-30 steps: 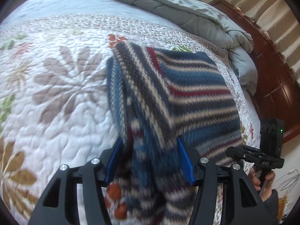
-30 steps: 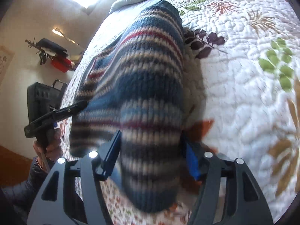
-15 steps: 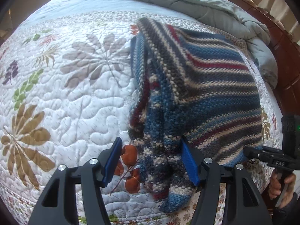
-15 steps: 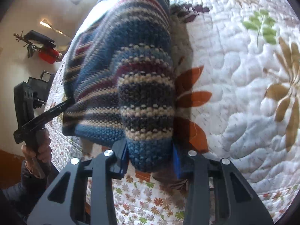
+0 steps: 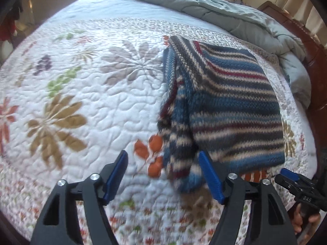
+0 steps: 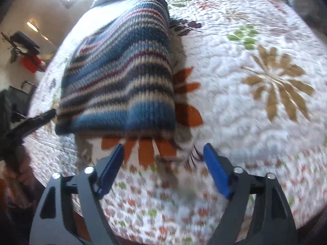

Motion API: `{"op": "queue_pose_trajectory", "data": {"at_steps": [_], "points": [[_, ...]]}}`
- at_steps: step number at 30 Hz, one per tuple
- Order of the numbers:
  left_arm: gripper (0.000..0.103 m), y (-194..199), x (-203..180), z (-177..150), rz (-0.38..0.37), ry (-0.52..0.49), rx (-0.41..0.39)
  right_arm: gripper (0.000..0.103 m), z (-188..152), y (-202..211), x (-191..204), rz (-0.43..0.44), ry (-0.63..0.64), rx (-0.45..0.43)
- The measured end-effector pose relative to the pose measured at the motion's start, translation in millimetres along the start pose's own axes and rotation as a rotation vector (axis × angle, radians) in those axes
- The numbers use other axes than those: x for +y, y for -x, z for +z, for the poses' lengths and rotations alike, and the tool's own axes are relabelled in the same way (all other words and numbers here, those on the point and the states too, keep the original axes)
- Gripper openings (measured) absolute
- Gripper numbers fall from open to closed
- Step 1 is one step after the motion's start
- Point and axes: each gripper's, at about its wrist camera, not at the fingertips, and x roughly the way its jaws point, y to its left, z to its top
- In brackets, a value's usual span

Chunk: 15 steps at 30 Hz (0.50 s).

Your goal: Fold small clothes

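While the floral quilt (image 5: 85, 106) fills everything under both tools, the folded striped sweater (image 6: 122, 71) lies flat on it, just ahead of the right gripper (image 6: 163, 169) and ahead-right of the left gripper (image 5: 163, 177). Both sets of jaws are opening wide; only the sweater's loose sleeve end reaches between the left pads, unpinched.
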Motion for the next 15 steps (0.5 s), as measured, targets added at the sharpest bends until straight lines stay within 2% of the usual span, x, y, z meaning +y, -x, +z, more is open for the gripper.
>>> {"op": "queue_pose_trajectory", "data": {"at_steps": [1, 4, 8, 11, 15], "points": [[0.078, 3, -3, -3, 0.022, -0.007, -0.001, 0.089, -6, 3, 3, -0.029, 0.004, -0.002], [0.083, 19, -11, -17, 0.081, -0.035, -0.019, 0.092, -21, 16, 12, -0.095, 0.011, -0.015], [0.086, 37, -16, -30, 0.119, -0.052, -0.013, 0.095, -35, 43, 20, -0.090, -0.013, -0.045], [0.086, 48, -22, -35, 0.149, -0.067, -0.018, 0.095, -41, 60, 30, -0.133, 0.003, -0.079], [0.086, 70, -29, -44, 0.182, -0.094, -0.068, 0.096, -44, 78, 46, -0.164, 0.043, -0.116]]}}
